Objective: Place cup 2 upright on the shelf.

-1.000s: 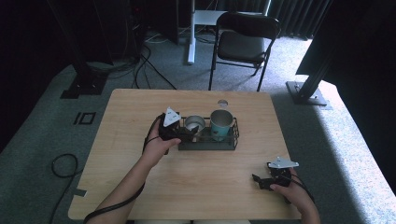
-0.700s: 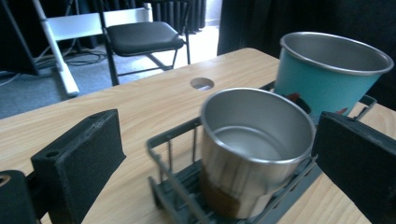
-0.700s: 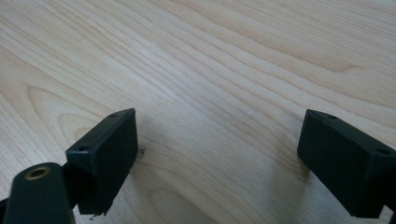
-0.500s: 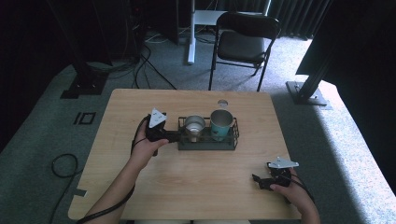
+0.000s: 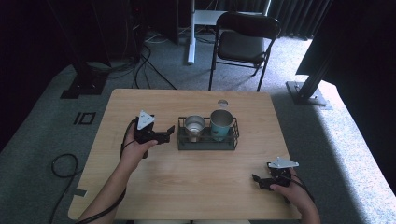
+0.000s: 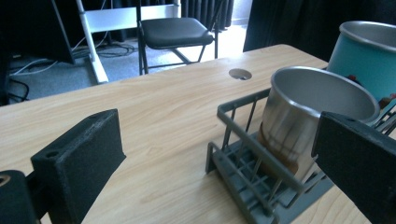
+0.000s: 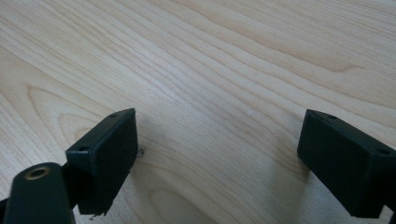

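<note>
A dark wire rack sits mid-table and holds two upright cups: a steel cup at its left end and a teal cup to the right of it. My left gripper stands open just left of the rack, apart from it, with its jaws pointing at it. In the left gripper view the rack, the steel cup and the teal cup lie ahead of the open left gripper. My right gripper rests open near the table's front right, over bare wood.
The wooden table has a round cable hole behind the rack. A black folding chair stands beyond the far edge. Cables lie on the floor at the left.
My left gripper has drawn back leftwards from the steel cup and the rack, with nothing in it. The right gripper has stayed in place.
</note>
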### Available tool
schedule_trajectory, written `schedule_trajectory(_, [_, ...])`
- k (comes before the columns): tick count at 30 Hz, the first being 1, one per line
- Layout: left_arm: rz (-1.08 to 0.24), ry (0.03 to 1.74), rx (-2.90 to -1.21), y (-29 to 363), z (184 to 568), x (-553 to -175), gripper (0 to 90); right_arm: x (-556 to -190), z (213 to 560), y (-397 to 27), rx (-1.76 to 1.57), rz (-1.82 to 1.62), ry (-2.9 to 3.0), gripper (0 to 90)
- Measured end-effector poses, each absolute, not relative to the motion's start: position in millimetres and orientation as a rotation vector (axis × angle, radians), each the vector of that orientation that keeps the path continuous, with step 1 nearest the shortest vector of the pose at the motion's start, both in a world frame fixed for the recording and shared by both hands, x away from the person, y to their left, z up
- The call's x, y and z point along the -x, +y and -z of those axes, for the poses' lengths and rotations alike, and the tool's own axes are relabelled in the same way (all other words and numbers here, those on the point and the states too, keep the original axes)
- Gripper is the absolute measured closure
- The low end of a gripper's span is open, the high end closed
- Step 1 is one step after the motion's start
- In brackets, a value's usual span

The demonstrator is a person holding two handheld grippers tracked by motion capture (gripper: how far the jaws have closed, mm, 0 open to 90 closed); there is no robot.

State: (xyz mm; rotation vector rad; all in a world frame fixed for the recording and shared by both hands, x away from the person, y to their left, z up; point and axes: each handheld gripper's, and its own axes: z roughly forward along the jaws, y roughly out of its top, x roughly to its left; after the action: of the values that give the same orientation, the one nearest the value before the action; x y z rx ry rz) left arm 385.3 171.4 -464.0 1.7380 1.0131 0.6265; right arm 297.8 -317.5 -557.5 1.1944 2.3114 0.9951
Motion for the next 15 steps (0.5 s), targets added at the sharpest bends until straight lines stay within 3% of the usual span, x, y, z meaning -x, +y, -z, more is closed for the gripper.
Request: schedule_trajectory(15, [-0.638, 1.108, -1.726, 207.3, 478.9, -370.8, 2.8, -297.8, 557.5, -317.5, -1.194, -0.995, 2.311, 11.8])
